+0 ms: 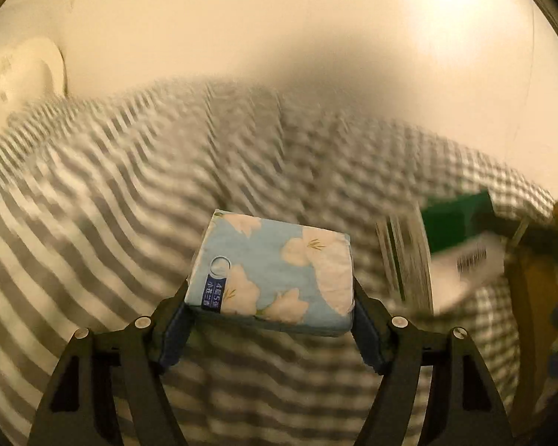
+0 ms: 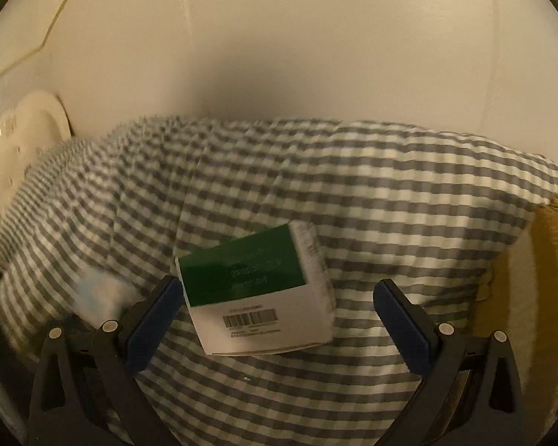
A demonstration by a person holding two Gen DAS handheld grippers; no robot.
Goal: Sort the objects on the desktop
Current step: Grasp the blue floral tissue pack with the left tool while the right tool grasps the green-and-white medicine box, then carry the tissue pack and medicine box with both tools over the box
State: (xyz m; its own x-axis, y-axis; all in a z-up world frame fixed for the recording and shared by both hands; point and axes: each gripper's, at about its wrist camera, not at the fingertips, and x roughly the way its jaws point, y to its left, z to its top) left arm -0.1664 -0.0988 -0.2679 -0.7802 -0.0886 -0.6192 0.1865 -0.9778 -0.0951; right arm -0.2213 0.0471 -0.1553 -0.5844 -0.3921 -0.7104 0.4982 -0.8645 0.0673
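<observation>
Gingham cloth [image 1: 130, 223] underlies left hand-held gripper [image 1: 269, 306] pinching tissue pack [image 1: 275, 271] for sorting; right hand-held gripper [image 2: 275, 297] spread around green box [image 2: 256, 286].

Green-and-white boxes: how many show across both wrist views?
1. The green-and-white box lies on the checked cloth between the open right gripper fingers; the left view shows it blurred at right. Others may be hidden.

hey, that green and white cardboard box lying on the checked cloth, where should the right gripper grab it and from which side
Grip the green and white cardboard box across its two long side edges, coming down from above at the barcode end. It lies flat on the grey and white checked cloth, skewed, with only one pad of the open right gripper near it.
</observation>
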